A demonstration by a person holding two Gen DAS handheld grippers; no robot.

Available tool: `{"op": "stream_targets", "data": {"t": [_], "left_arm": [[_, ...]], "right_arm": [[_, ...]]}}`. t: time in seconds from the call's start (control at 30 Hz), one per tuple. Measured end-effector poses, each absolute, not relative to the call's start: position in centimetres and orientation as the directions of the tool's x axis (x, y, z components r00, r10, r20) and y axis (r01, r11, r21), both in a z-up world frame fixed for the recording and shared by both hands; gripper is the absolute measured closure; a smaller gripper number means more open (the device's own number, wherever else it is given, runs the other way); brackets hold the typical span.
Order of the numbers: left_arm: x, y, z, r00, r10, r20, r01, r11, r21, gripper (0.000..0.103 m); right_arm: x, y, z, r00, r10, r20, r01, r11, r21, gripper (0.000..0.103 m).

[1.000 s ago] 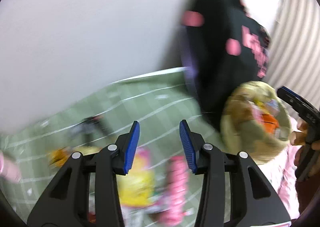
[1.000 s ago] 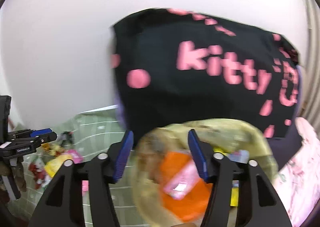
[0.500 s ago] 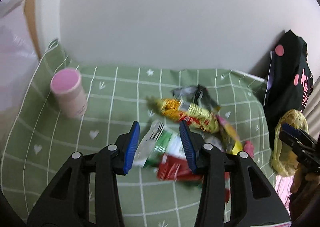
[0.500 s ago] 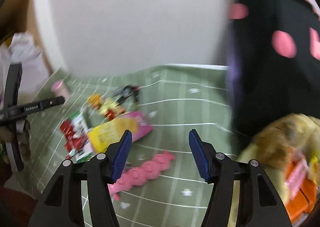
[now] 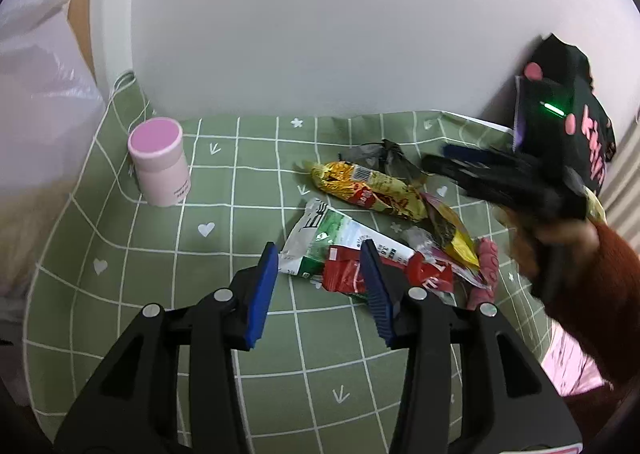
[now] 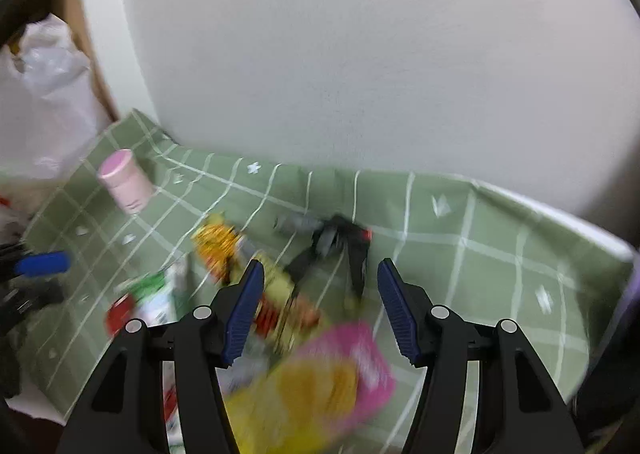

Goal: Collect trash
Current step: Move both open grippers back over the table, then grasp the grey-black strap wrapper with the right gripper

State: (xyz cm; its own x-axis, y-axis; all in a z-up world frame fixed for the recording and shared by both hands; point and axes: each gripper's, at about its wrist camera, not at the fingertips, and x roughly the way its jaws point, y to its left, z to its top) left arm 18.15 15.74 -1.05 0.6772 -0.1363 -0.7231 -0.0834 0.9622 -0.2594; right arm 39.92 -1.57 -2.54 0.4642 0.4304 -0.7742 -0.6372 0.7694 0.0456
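A heap of snack wrappers lies on the green checked tablecloth (image 5: 160,254): a yellow-gold wrapper (image 5: 368,190), a green and white packet (image 5: 340,242), a red wrapper (image 5: 384,274), a black crumpled wrapper (image 5: 384,158) and a pink strip (image 5: 486,266). My left gripper (image 5: 320,290) is open and empty, just in front of the green and red packets. My right gripper (image 6: 320,306) is open and empty above the heap, over a blurred pink and yellow packet (image 6: 320,382); it also shows in the left wrist view (image 5: 500,178) at the right.
A pink capped cylinder (image 5: 160,162) stands at the cloth's back left. A white plastic bag (image 5: 36,102) hangs at the left. A black bag with pink lettering (image 5: 568,106) leans on the wall at the right. The white wall is right behind.
Both views have swung from the black bag and the yellowish trash bag to the heap of wrappers. My right gripper has moved in over the heap. Both grippers stay open.
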Motion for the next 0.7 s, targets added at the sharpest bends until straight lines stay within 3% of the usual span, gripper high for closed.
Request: {"op": "stream_targets", "data": {"t": [0.1, 0.23, 0.37, 0.4, 0.7], "left_arm": [[18.1, 16.0, -0.9, 0.675, -0.134, -0.726, -0.077, 0.965, -0.25, 0.06], [18.2, 16.8, -0.9, 0.679, -0.116, -0.725, -0.094, 0.965, -0.243, 0.06], [18.5, 18.3, -1.5, 0.68, -0.123, -0.723, -0.124, 0.952, -0.279, 0.06], [18.7, 18.5, -1.7, 0.679, -0.126, -0.723, -0.129, 0.949, -0.286, 0.06], [23.3, 17.3, -1.8, 0.684, -0.198, -0.702, -0.038, 0.952, -0.305, 0.059]], "right_arm": [[42.6, 0.5, -4.3, 0.456, 0.376, -0.806, -0.647, 0.763, -0.01, 0.048], [44.7, 1.4, -6.0, 0.416, 0.323, -0.85, -0.637, 0.771, -0.019, 0.056], [44.0, 1.0, -6.1, 0.345, 0.355, -0.869, -0.664, 0.747, 0.042, 0.072], [43.5, 0.8, -5.9, 0.338, 0.364, -0.868, -0.669, 0.741, 0.05, 0.086], [39.9, -4.5, -1.4, 0.447, 0.354, -0.822, -0.564, 0.824, 0.048, 0.091]]}}
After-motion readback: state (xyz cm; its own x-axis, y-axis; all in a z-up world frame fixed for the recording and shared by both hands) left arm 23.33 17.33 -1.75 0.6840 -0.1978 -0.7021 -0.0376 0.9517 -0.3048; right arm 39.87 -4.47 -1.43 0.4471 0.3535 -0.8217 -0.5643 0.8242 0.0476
